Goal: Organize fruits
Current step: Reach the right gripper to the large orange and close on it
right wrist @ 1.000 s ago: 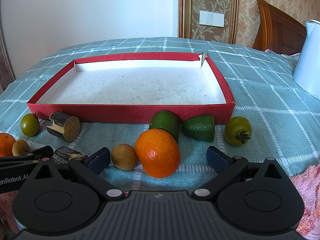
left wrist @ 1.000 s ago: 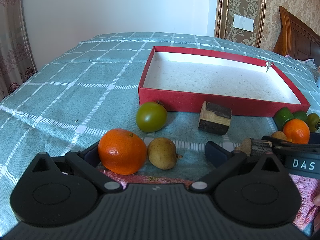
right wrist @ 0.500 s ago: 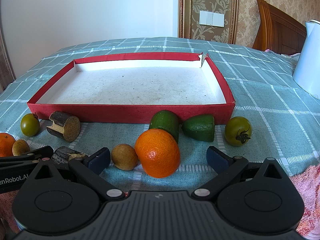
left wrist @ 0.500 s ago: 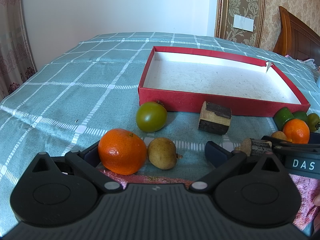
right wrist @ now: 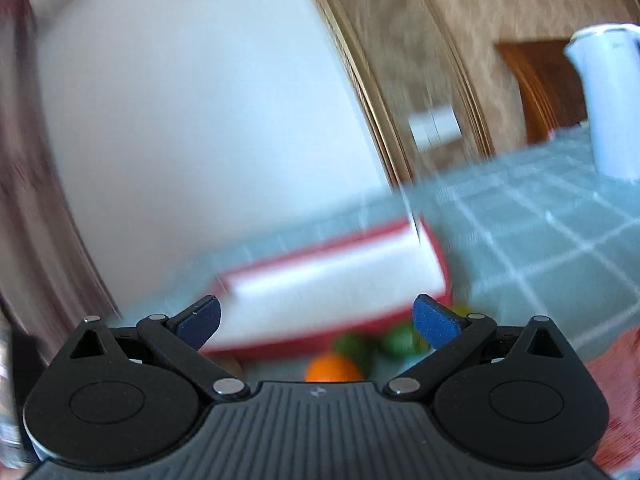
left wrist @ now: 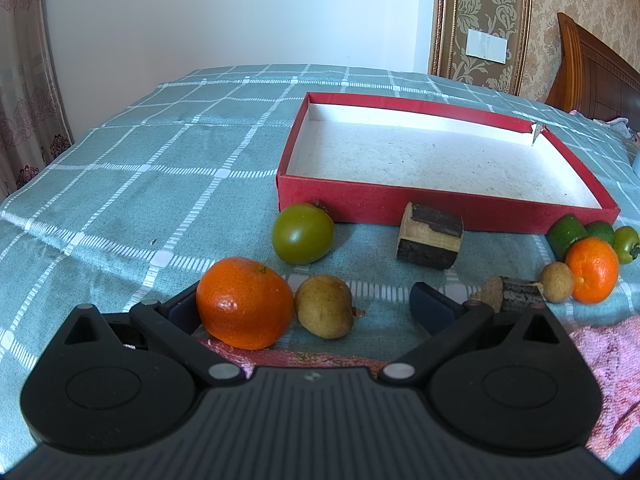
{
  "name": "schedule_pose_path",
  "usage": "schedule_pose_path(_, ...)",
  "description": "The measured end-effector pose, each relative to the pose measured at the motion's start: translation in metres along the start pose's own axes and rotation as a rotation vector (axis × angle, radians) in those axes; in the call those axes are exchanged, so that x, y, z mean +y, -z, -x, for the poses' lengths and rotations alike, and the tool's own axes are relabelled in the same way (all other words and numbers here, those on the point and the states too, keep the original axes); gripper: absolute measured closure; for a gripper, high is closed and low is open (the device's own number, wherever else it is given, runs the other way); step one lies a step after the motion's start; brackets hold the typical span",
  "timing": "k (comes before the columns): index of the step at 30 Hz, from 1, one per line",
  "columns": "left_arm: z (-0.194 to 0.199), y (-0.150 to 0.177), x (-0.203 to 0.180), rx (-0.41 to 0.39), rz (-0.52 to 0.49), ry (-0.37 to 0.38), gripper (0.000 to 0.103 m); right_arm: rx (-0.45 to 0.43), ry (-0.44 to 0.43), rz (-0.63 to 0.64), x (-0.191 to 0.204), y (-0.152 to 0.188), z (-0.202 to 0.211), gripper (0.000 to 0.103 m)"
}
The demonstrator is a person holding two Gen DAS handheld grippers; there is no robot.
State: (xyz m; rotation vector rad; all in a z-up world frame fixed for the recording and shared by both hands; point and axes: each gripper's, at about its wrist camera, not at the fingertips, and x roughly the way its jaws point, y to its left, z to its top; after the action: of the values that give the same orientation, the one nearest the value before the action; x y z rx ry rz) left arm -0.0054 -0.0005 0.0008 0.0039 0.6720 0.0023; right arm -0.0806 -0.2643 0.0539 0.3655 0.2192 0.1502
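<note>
An empty red box (left wrist: 440, 204) with a white floor lies on the checked cloth. In the left wrist view my left gripper (left wrist: 308, 306) is open and low, with an orange (left wrist: 245, 308) and a brown fruit (left wrist: 325, 312) between its fingers. A green tomato (left wrist: 303, 233) lies beyond them. At the right lie a second orange (left wrist: 592, 270), a small brown fruit (left wrist: 557, 277) and green fruits (left wrist: 568, 234). The right wrist view is blurred: my right gripper (right wrist: 316, 318) is open, empty and raised, with the box (right wrist: 340, 280), the orange (right wrist: 333, 369) and green fruits (right wrist: 396, 342) below it.
Two wooden log pieces lie near the box, one upright (left wrist: 430, 236), one small (left wrist: 514, 300). A pink towel (left wrist: 600, 356) lies at the near right. A white kettle (right wrist: 610, 100) stands at the right. A wooden headboard (left wrist: 592, 68) is behind.
My right gripper has lifted and tilted up fast, so its view is blurred and it has left the left wrist view. My left gripper has not moved.
</note>
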Motion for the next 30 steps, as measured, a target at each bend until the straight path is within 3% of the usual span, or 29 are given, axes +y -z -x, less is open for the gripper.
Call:
schedule_pose_path(7, 0.002, 0.000, 0.001, -0.001, 0.000, 0.000, 0.000, 0.089, 0.137, 0.151, -0.018, -0.017, 0.019, 0.000)
schedule_pose_path(14, 0.003, 0.000, 0.001, -0.001, 0.000, 0.000, 0.000, 0.141, 0.166, 0.314, -0.007, -0.014, 0.014, 0.001)
schedule_pose_path(18, 0.002, 0.000, 0.001, -0.001, 0.000, 0.000, 0.000, 0.205, 0.137, 0.355, 0.007, -0.004, 0.000, 0.046)
schedule_pose_path(30, 0.002, 0.000, 0.001, -0.001, 0.000, -0.001, 0.000, 0.356, 0.019, 0.402, 0.030, 0.020, -0.041, 0.049)
